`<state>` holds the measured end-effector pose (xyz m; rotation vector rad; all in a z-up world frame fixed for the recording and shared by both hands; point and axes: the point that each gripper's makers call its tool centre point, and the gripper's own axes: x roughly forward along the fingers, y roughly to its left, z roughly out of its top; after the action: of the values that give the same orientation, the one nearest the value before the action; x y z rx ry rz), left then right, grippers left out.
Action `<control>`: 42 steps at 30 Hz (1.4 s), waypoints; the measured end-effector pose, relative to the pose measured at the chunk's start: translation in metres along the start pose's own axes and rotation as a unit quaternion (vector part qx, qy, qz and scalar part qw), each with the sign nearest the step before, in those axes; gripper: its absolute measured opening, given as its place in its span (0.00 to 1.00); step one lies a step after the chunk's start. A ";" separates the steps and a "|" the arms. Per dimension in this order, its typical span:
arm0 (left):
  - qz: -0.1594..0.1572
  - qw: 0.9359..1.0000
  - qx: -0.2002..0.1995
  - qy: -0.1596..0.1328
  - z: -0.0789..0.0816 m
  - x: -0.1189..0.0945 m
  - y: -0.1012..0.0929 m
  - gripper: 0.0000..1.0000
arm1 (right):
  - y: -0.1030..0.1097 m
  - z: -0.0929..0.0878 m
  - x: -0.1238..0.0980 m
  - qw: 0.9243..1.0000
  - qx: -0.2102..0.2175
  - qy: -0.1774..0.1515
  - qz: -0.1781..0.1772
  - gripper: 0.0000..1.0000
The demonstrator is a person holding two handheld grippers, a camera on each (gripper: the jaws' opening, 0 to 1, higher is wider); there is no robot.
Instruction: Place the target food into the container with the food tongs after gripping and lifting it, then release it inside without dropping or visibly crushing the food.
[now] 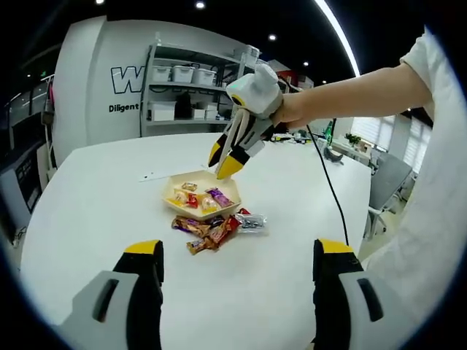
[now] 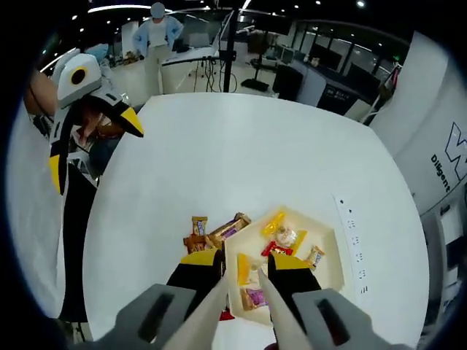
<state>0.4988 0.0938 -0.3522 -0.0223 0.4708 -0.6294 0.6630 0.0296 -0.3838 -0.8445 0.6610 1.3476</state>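
A cream hexagonal tray (image 1: 175, 184) (image 2: 332, 255) on the white table holds several wrapped snacks. More wrapped snacks (image 1: 211, 232) (image 2: 211, 230) lie in a pile beside it. My right gripper (image 2: 244, 261) is shut on pale food tongs (image 2: 215, 299), whose arms run forward between its jaws. A yellow wrapped snack (image 2: 243, 270) sits at the tong tips over the tray; whether it is pinched I cannot tell. In the left gripper view, a hand holds the right gripper (image 1: 225, 162) just above the tray. My left gripper (image 1: 238, 249) (image 2: 91, 146) is open and empty, well back from the tray.
A white power strip (image 2: 352, 244) (image 1: 164, 175) lies on the table beyond the tray. A black cable (image 1: 328, 182) trails from the right gripper across the table. Shelves with bins (image 1: 193, 87) stand behind. A person (image 2: 157, 36) stands far off.
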 end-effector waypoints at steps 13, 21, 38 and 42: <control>-0.011 1.000 0.007 0.002 -0.001 0.001 -0.011 0.81 | 0.028 -0.026 -0.010 1.000 0.030 0.002 0.007 0.20; -0.020 1.000 0.014 0.005 0.001 0.003 -0.019 0.81 | 0.042 -0.053 -0.014 0.999 0.053 0.005 0.009 0.20; -0.026 0.999 0.017 0.011 -0.003 0.006 -0.021 0.81 | 0.066 -0.093 -0.010 0.995 0.099 0.009 0.020 0.20; -0.026 0.999 0.016 0.013 -0.004 0.006 -0.021 0.81 | 0.069 -0.099 -0.008 0.994 0.106 0.009 0.021 0.20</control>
<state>0.4895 0.0741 -0.3549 0.0048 0.4865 -0.6883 0.6003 -0.0560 -0.4422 -0.6744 0.8244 1.2822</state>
